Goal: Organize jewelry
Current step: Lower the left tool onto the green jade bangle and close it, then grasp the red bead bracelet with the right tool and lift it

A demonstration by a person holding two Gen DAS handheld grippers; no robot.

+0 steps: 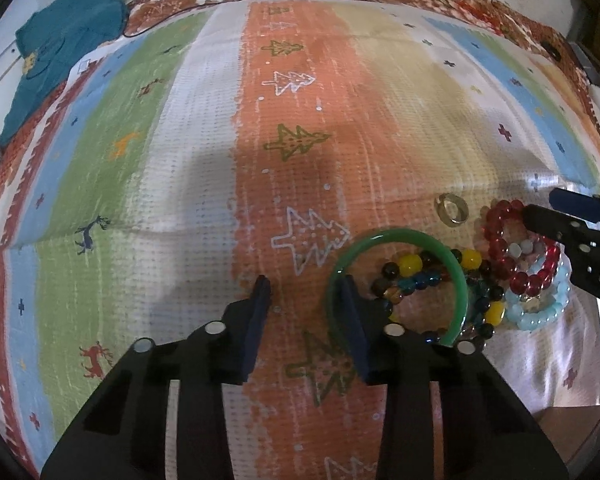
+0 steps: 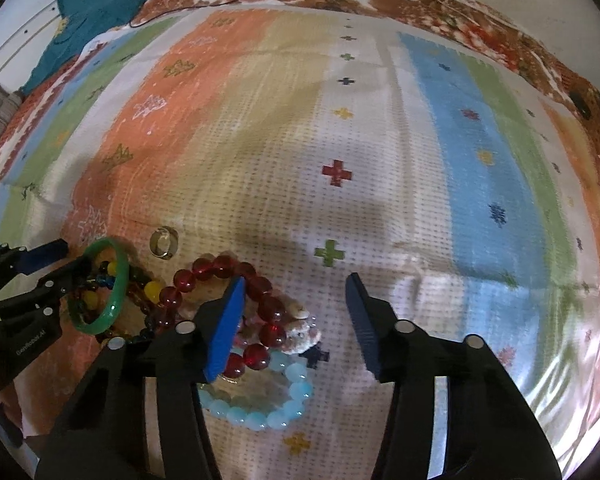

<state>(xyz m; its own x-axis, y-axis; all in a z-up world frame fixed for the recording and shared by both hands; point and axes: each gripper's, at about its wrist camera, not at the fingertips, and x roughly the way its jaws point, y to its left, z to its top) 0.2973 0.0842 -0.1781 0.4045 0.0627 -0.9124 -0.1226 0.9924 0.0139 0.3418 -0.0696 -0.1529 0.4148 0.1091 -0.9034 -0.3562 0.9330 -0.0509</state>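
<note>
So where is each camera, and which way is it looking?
Left wrist: sits on the left gripper, looking down at the striped blanket; its own fingers straddle the green bangle, and the right gripper pokes in.
Right wrist: sits on the right gripper, looking down at the red bead bracelet; the left gripper pokes in.
Both see the bangle, beads and ring.

Each black plastic two-finger gripper, the left gripper (image 1: 306, 292) and the right gripper (image 2: 298, 292), carries flat blue pads (image 2: 226, 330) on its fingertips. Round silver bolt heads (image 1: 215, 327) sit on the angular black finger arms. White lettering (image 2: 30, 342) marks the left gripper's body, seemingly a brand name, too small to read.
</note>
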